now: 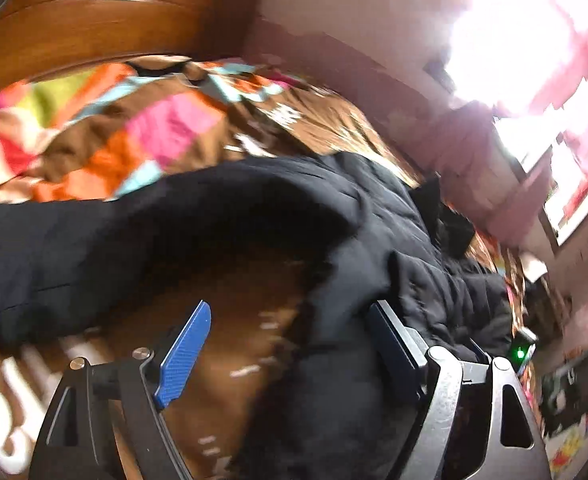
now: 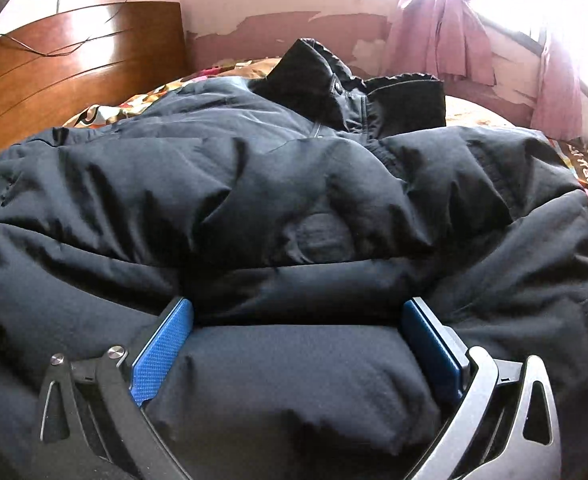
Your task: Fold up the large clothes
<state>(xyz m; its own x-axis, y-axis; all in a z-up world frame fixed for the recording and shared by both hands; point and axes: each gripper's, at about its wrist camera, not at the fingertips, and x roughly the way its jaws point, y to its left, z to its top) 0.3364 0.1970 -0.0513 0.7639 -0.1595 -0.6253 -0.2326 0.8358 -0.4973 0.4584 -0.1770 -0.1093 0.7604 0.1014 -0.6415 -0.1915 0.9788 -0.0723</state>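
Your right gripper (image 2: pixel 294 344) sits low on the black puffer jacket (image 2: pixel 294 184); its jaws are spread as wide as they go, and a padded roll of the jacket bulges between the blue pads (image 2: pixel 162 352) without being pinched, as far as the view shows; that roll runs from 9 o'clock to 3 o'clock across the jaws, so closing here would bite its full thickness. Your left gripper (image 1: pixel 290 344) is also spread; its right-hand pad brushes the jacket's edge at 3 o'clock, while its left-hand pad hangs over bare brown bedspread (image 1: pixel 230 344), so nothing is gripped there. From the left gripper, the jacket's bulk lies from 12 to 3 o'clock, with a dark band, likely a sleeve, arching away toward 9 o'clock.

By my reading your right hand is the nearer one to a usable hold.

Count: one jacket, two grippers, one collar (image 2: pixel 325 76) standing up at 12 o'clock in the right view; beyond it one multicoloured patchwork quilt (image 1: pixel 106 136), one wooden headboard (image 2: pixel 78 64) at 10 o'clock, and pink curtains (image 2: pixel 441 32) at 1 o'clock.
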